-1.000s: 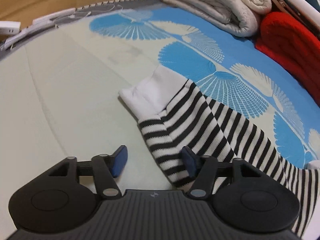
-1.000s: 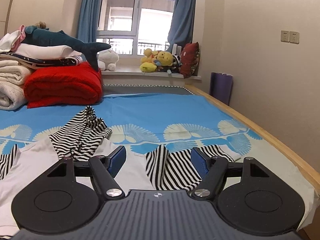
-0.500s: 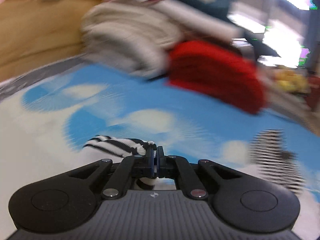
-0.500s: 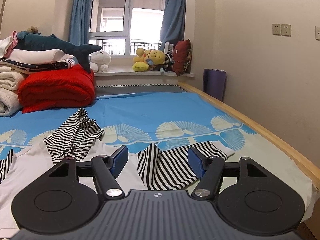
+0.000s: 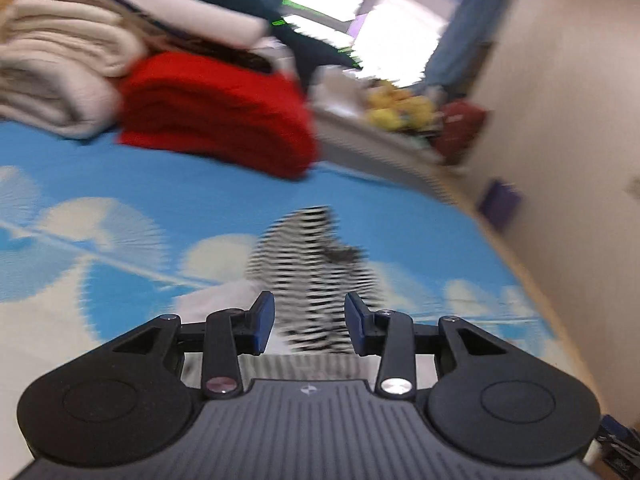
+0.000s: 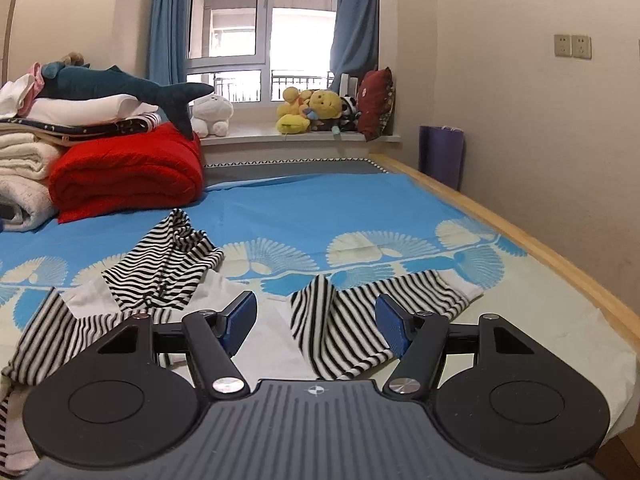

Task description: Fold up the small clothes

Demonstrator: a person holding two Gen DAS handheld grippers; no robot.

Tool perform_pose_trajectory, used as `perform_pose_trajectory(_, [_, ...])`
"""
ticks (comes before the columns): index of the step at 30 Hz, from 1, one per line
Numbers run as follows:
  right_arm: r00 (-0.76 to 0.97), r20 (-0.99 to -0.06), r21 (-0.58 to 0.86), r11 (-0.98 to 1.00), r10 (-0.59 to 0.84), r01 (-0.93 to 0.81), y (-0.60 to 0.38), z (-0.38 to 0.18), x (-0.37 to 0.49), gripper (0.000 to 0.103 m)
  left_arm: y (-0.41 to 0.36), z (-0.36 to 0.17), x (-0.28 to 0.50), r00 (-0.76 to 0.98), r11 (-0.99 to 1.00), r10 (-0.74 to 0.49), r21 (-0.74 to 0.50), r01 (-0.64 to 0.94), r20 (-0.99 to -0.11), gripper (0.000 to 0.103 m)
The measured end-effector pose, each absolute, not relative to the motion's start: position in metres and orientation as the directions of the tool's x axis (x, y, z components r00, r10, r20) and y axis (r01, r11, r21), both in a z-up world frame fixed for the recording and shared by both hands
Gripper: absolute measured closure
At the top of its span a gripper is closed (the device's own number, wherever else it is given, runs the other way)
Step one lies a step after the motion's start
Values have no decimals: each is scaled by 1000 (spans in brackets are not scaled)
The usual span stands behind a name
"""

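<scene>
A small top with black-and-white striped sleeves and a white body [image 6: 272,344] lies spread on the bed. Its striped hood part [image 6: 168,264] is bunched toward the back. My right gripper [image 6: 316,304] is open and low over the right sleeve [image 6: 400,300], whose folded ridge rises between the fingers without touching the pads. The left wrist view is blurred by motion. My left gripper [image 5: 310,322] has its jaws opening; striped cloth [image 5: 308,264] shows in the gap beyond them, and the pads [image 5: 262,320] press on nothing.
A red folded blanket [image 6: 128,176] and cream blankets [image 6: 20,176] with a shark plush [image 6: 120,88] are stacked at the back left. Plush toys [image 6: 312,108] sit on the windowsill. The wooden bed edge [image 6: 540,252] and the wall run along the right.
My left gripper shut on the striped left sleeve by its white cuff, lifted and swung it toward the garment's middle, then its jaws parted. The right gripper barely moved.
</scene>
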State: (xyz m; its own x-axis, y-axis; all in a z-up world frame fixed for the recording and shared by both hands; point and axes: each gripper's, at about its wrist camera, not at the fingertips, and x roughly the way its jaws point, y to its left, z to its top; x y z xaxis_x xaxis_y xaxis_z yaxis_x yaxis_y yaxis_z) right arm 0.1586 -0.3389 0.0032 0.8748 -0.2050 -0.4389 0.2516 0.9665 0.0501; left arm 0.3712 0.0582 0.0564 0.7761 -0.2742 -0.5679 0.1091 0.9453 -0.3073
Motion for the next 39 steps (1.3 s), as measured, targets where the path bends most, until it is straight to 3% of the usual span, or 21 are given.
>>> perform_pose_trajectory(2, [868, -466, 99, 965, -172, 245, -341, 0, 166, 50, 70, 55, 369, 796, 965, -188, -260, 40, -575, 60])
perform_pose_trajectory(4, [857, -505, 175, 961, -101, 216, -340, -4, 178, 70, 85, 45, 367, 807, 964, -146, -265, -14, -572, 60])
perform_pose_trajectory(6, [850, -527, 243, 957, -4, 155, -333, -7, 197, 72, 99, 21, 367, 790, 965, -105, -255, -66, -604, 60])
perform_pose_trajectory(8, [828, -554, 291, 951, 83, 99, -321, -12, 219, 72, 105, -5, 382, 668, 975, -39, -174, -137, -743, 64])
perform_pose_trajectory(13, [727, -644, 445, 890, 240, 100, -295, -50, 293, 62, 110, -14, 401, 655, 975, -39, -173, -142, -755, 64])
perform_pose_trajectory(20, [604, -771, 450, 842, 200, 296, -295, -126, 346, 55, 115, -28, 408, 613, 980, -8, -130, -154, -790, 64])
perform_pose_trajectory(25, [559, -806, 458, 806, 198, 375, -296, -152, 369, 56, 113, -32, 419, 605, 983, 4, -109, -149, -796, 63])
perform_pose_trajectory(26, [564, -800, 469, 799, 204, 376, -295, -153, 371, 62, 112, -33, 420, 601, 983, 4, -106, -148, -799, 63])
perform_pose_trajectory(28, [579, -784, 495, 790, 225, 363, -291, -152, 374, 101, 108, -35, 423, 594, 985, 6, -99, -143, -804, 63])
perform_pose_trajectory(31, [664, -724, 507, 797, 187, 329, -290, -128, 370, 101, 99, -36, 426, 589, 989, 0, -89, -122, -808, 63])
perform_pose_trajectory(35, [838, -541, 506, 823, 70, 258, -295, -67, 339, 101, 86, -39, 427, 577, 990, -37, -109, -91, -816, 63])
perform_pose_trajectory(37, [807, -591, 467, 813, -7, 349, -308, -66, 328, 101, 78, -42, 427, 571, 992, -48, -107, -71, -819, 63])
perform_pose_trajectory(39, [685, -726, 367, 811, -55, 455, -322, -88, 327, 100, 69, -48, 428, 550, 994, -51, -95, -52, -834, 63])
